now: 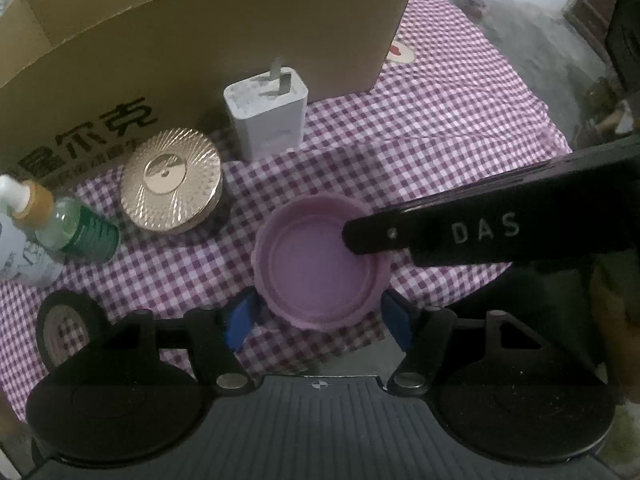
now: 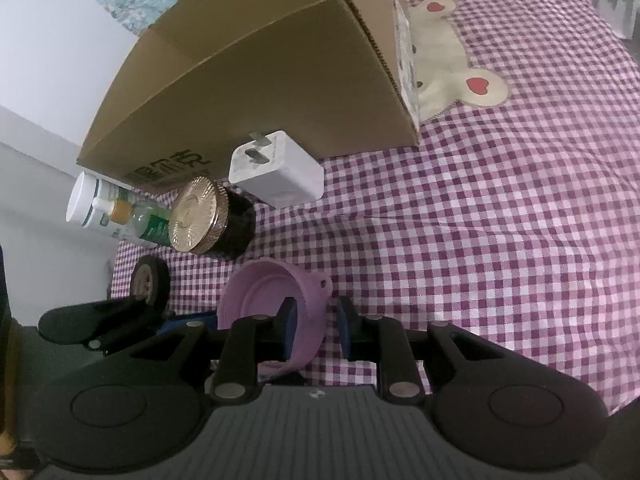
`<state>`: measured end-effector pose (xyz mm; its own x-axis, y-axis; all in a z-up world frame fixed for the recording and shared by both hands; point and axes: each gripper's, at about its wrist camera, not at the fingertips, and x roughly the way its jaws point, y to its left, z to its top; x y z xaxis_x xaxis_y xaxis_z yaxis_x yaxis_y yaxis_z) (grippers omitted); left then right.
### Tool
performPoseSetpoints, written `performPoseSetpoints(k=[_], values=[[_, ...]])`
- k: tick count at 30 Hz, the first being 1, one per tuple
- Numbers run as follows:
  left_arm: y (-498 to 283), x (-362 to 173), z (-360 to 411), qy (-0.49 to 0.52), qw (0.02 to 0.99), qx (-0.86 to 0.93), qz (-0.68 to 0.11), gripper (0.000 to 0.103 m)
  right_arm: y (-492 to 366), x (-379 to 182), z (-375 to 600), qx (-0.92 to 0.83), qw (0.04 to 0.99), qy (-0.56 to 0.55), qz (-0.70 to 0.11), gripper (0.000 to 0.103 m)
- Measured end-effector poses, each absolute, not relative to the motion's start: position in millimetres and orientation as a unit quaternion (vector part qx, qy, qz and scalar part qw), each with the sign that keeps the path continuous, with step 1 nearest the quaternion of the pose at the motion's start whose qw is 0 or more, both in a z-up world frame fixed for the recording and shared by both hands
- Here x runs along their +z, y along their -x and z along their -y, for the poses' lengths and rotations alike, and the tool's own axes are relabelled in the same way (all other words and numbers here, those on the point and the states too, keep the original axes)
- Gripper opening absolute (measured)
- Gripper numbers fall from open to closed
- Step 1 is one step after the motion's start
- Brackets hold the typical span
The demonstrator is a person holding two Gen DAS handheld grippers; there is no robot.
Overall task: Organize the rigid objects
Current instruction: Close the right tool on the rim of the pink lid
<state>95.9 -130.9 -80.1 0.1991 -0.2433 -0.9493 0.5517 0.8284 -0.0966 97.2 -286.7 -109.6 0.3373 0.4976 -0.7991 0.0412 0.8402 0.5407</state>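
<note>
**Sorting barely begun, pink lid in hand**

Left wrist view: left gripper spread wide around pink lid on checked cloth; charger, gold-lidded jar, bottle, tape roll waiting beside cardboard box.

Right wrist view: right gripper open astride lid wall, not pinching yet.

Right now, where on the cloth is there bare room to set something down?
Free: checked cloth right of the charger and pink lid. Crowded: along the cardboard box, where jar, bottles and tape roll cluster.
</note>
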Motion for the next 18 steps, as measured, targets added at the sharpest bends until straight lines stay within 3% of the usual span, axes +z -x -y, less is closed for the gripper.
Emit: performPoseSetpoints(k=[18], values=[[-94.2, -70.5, 127.3, -0.133, 0.775, -0.251, -0.564, 0.067, -95.1, -110.0, 286.5, 0.144, 0.788, -0.258, -0.54, 0.022]])
